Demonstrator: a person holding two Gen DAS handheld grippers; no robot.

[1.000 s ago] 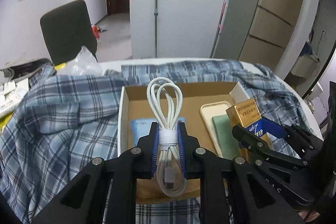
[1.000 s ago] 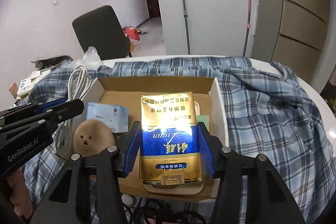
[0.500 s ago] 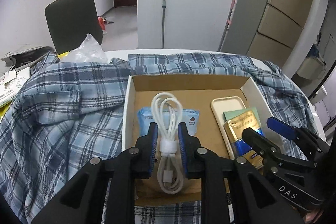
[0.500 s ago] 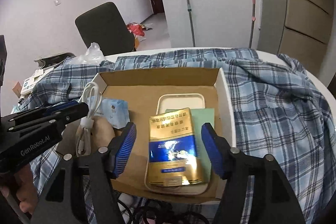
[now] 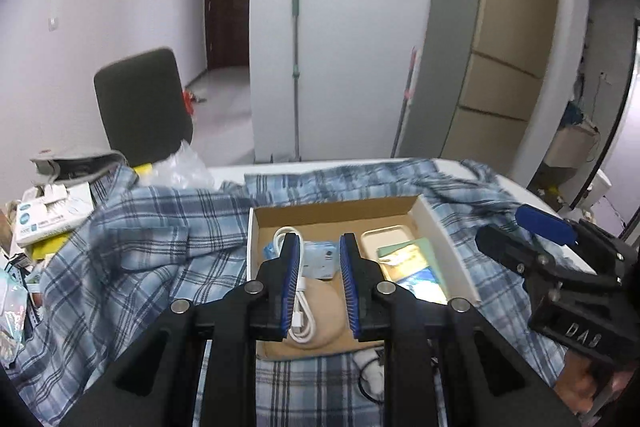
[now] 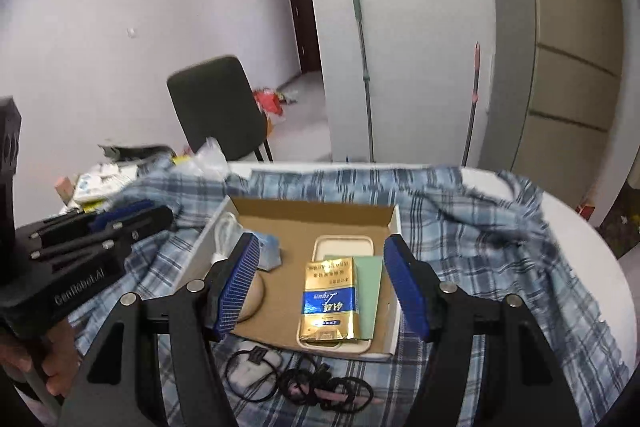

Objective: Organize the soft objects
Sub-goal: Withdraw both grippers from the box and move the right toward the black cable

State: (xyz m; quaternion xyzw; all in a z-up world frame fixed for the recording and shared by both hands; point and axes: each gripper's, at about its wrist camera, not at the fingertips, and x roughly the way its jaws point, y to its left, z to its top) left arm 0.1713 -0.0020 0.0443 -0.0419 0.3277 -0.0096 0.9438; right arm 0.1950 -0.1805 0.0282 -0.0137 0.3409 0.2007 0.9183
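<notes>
An open cardboard box lies on a blue plaid shirt. In it a coiled white cable rests on a tan round pad, beside a blue tissue pack. A gold and blue packet lies on a cream case and a green card. My left gripper hovers above the cable, jaws slightly apart and holding nothing. My right gripper is open above the packet without touching it.
Black cords and hair ties lie on the shirt in front of the box. Boxes and papers pile up at the table's left edge. Behind the table stand a dark chair and a mop pole.
The left gripper let go of the white cable and the right let go of the gold packet; both things now lie in the box. Both grippers have lifted up and back.
</notes>
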